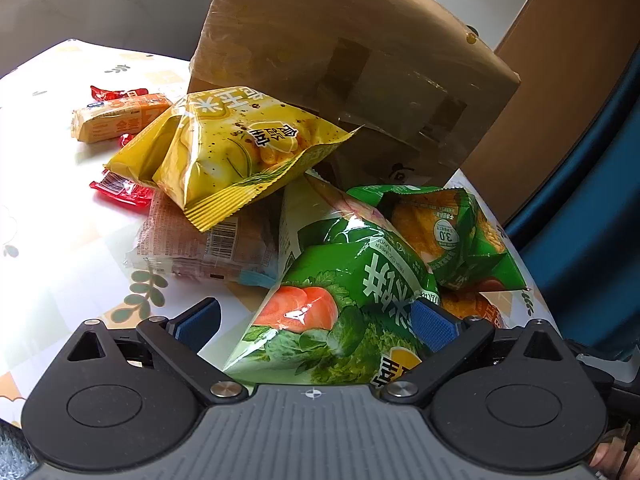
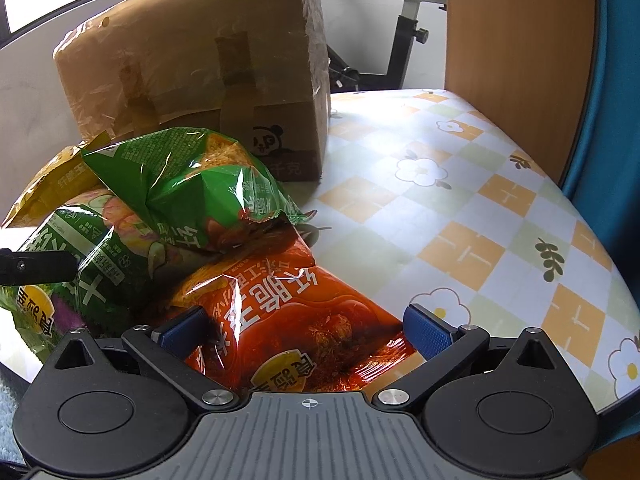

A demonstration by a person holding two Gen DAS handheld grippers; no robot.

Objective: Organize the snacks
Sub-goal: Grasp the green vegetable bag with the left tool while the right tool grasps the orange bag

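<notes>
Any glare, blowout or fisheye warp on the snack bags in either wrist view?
Left wrist: glare streaks on the yellow bag and the green vegetable bag; tablecloth blown out at left; edges bend, corners vignette. Right wrist: strong specular streaks on the red bag and the crumpled green bag; cardboard box bowed; window washed out.

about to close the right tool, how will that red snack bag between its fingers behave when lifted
The red snack bag looks puffed and crinkly, so probably light and crushable under a hard squeeze. Its glossy film may slip on the pads. The green bag leans on its far end and would likely slide off as it rises.
</notes>
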